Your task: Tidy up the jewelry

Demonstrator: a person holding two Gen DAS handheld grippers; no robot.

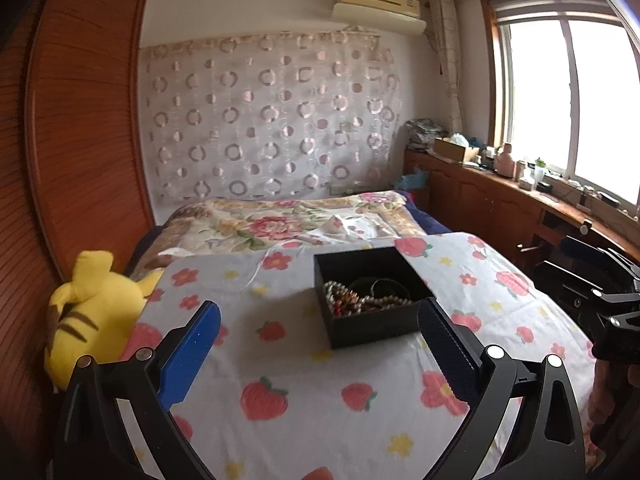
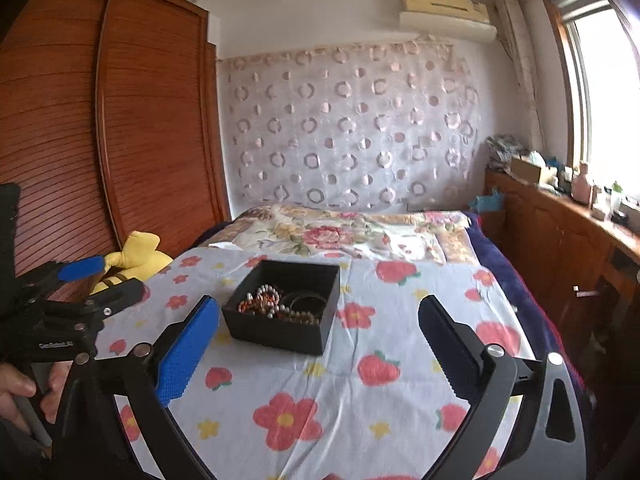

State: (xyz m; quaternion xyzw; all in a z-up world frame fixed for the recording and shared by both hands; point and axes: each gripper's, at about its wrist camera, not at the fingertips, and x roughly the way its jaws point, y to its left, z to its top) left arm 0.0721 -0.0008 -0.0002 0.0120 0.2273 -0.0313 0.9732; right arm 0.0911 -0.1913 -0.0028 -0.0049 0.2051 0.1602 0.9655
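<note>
1. Your task's things sit together: the black box stands open-topped on the strawberry-print sheet, a little right of centre in the left wrist view and just left of centre in the right wrist view.

2. Inside it lies the jewelry: a strand of pale beads, some reddish-brown beads and a few dark bangles, all heaped and overlapping in one compartment.

3. No loose piece shows anywhere on the sheet around the box, in either view.

4. Your left gripper hangs low in its frame with its blue pads spread wide and nothing between them.

5. Your right gripper is likewise wide apart and holds nothing; both hover short of the box, not touching it.

6. My judgement on progress: everything visible is already gathered in the box, which fits a finished collecting job. It fits equally a tangled pile waiting to be sorted out of the box. These pictures do not settle which.

7. A yellow plush toy lies at the left edge of the sheet, well apart from the box.
</note>
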